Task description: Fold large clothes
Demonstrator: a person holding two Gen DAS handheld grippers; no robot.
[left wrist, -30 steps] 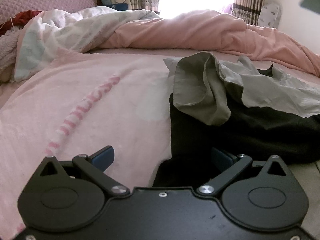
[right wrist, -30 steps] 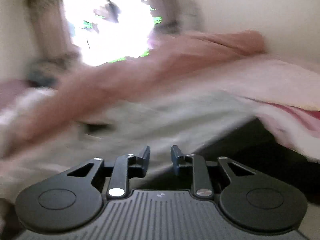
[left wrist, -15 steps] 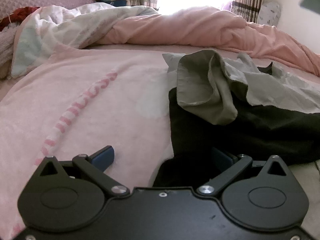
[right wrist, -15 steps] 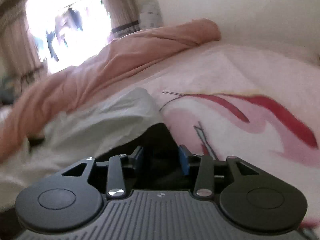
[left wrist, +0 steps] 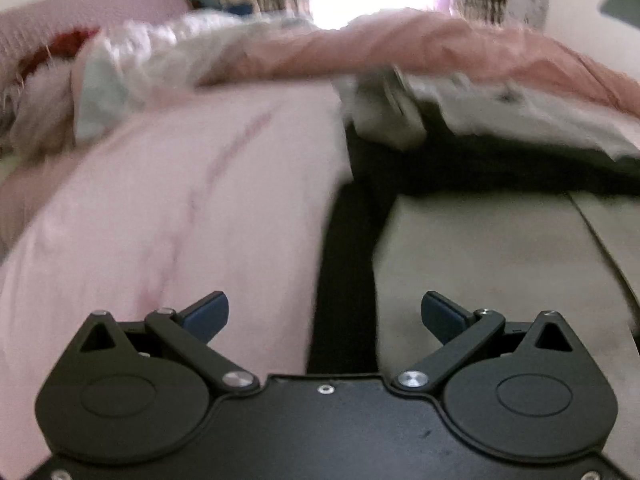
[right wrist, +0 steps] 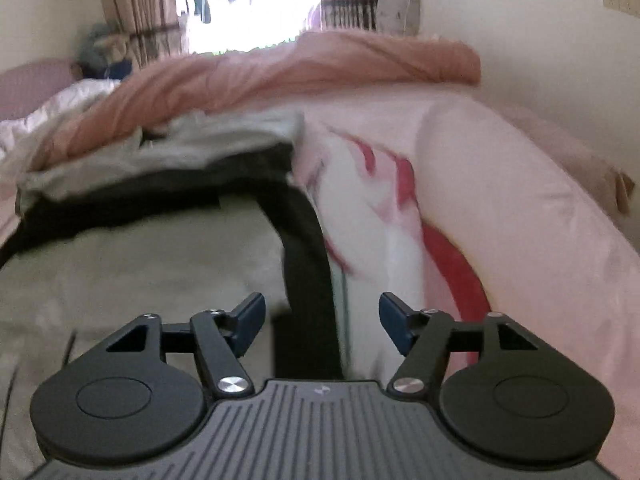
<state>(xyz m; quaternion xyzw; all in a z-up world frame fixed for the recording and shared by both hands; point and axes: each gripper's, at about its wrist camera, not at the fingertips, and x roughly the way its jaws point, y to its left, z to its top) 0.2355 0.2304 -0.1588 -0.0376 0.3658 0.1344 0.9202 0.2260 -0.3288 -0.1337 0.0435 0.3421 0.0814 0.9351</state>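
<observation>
A large grey and black garment lies spread on the pink bed. In the left wrist view its grey panel (left wrist: 480,248) fills the lower right, with a black band (left wrist: 346,280) along its left edge. My left gripper (left wrist: 324,314) is open and empty over that black edge. In the right wrist view the grey panel (right wrist: 140,264) lies lower left and the black band (right wrist: 308,264) runs down its right edge. My right gripper (right wrist: 320,318) is open and empty, straddling that band. The far part of the garment is crumpled, light grey (right wrist: 224,136).
A pink sheet (left wrist: 160,200) covers the bed, with a red and white print (right wrist: 380,208) on the right. A bunched salmon duvet (right wrist: 280,72) lies across the far side. Pillows (left wrist: 60,80) are far left; a wall (right wrist: 540,40) runs along the right.
Both grippers have pulled back toward the near end of the garment, so its grey panel now shows. The right gripper has opened wider. The left view is now blurred by motion.
</observation>
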